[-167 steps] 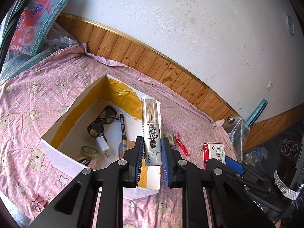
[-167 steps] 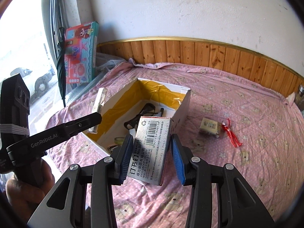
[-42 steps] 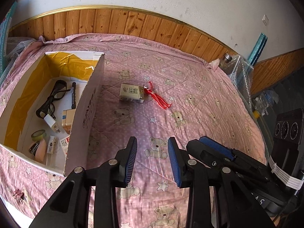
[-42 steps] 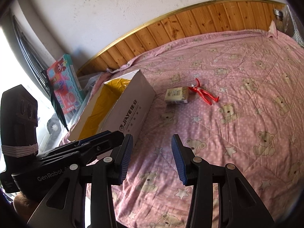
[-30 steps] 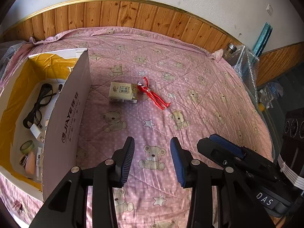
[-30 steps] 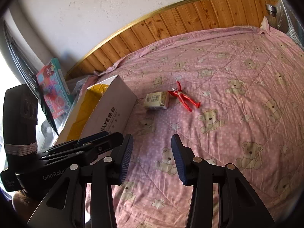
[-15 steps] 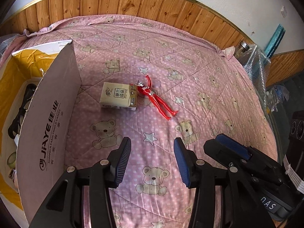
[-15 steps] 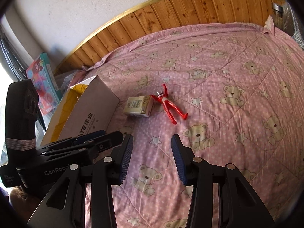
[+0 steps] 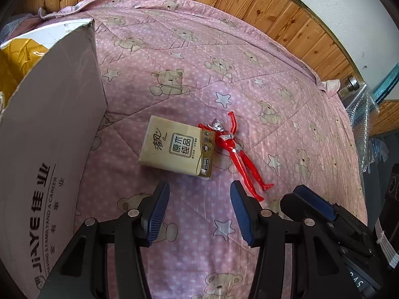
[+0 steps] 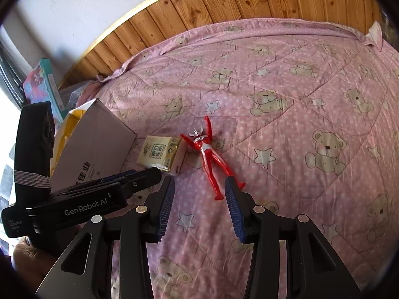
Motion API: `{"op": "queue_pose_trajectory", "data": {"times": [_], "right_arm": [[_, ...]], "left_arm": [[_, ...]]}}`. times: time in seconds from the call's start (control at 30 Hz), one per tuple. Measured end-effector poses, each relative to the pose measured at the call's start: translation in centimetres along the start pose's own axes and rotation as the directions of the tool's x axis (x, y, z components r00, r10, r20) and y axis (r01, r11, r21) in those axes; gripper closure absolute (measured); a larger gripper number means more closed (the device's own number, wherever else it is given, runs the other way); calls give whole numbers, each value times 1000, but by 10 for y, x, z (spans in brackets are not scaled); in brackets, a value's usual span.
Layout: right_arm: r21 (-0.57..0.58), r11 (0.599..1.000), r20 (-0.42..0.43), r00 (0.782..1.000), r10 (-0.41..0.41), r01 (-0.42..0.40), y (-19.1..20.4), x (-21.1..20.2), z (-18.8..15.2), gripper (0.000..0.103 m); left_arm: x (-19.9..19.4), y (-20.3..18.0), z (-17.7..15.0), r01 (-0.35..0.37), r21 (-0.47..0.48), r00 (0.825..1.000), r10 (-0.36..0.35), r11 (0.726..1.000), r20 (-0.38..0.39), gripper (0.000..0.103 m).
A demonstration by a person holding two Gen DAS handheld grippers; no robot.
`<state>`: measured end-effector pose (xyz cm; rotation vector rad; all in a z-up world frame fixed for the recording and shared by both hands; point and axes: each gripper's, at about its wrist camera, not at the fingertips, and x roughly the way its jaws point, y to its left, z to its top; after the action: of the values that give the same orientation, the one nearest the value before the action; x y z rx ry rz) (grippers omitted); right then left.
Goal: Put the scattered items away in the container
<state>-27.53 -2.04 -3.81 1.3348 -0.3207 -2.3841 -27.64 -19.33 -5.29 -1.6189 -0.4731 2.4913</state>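
A beige tissue pack (image 9: pixel 178 148) (image 10: pixel 162 155) lies flat on the pink bear quilt (image 9: pixel 249 79). Touching its right edge is a red and silver toy figure (image 9: pixel 235 150) (image 10: pixel 209 160), on its back with arms raised. The white cardboard box (image 9: pixel 47 134) (image 10: pixel 96 144) with yellow lining stands just left of the pack. My left gripper (image 9: pixel 199 210) hovers open just short of the pack, nothing between its blue pads. My right gripper (image 10: pixel 198 205) is open too, its pads flanking the figure's feet from the near side. The left gripper's body (image 10: pixel 82 204) shows in the right wrist view.
Wood panelling (image 10: pixel 224 7) and a white wall run behind the bed. A colourful toy box (image 10: pixel 41 84) leans at the far left. Bubble wrap and a metal bottle cap (image 9: pixel 356 94) sit past the quilt's right corner. Open quilt stretches right of the figure.
Both grippers held items 5.6 s ago and are now empty and open. Over the last second both have closed in on the tissue pack and the figure, which look larger.
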Motion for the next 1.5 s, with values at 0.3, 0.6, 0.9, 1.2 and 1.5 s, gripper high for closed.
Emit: {"op": "queue_pose_trajectory", "data": {"times": [0.3,0.6,0.9,1.2,1.5], "right_arm": [[-90,987,-63,990,128,-134,20,58,49,57],[-186,954,-235,954,188,-234,49,108,55,57],[-330,923,-249,962,116,-197,83,96,32,49],[-401,915,-248,967,-63,-43,87,120,24,79],[-61,990,-237,966,105,-123,-6,22,-23,78]], "left_arm": [[21,37,6,-14,-134,1000,15,991,6,50],[-4,51,-24,-48,-149,997,55,988,46,50],[-8,55,-51,-24,-122,1000,26,992,13,50],[-16,56,-56,18,-106,1000,-19,994,-4,50],[-15,39,-56,52,-70,999,-53,996,-14,50]]}}
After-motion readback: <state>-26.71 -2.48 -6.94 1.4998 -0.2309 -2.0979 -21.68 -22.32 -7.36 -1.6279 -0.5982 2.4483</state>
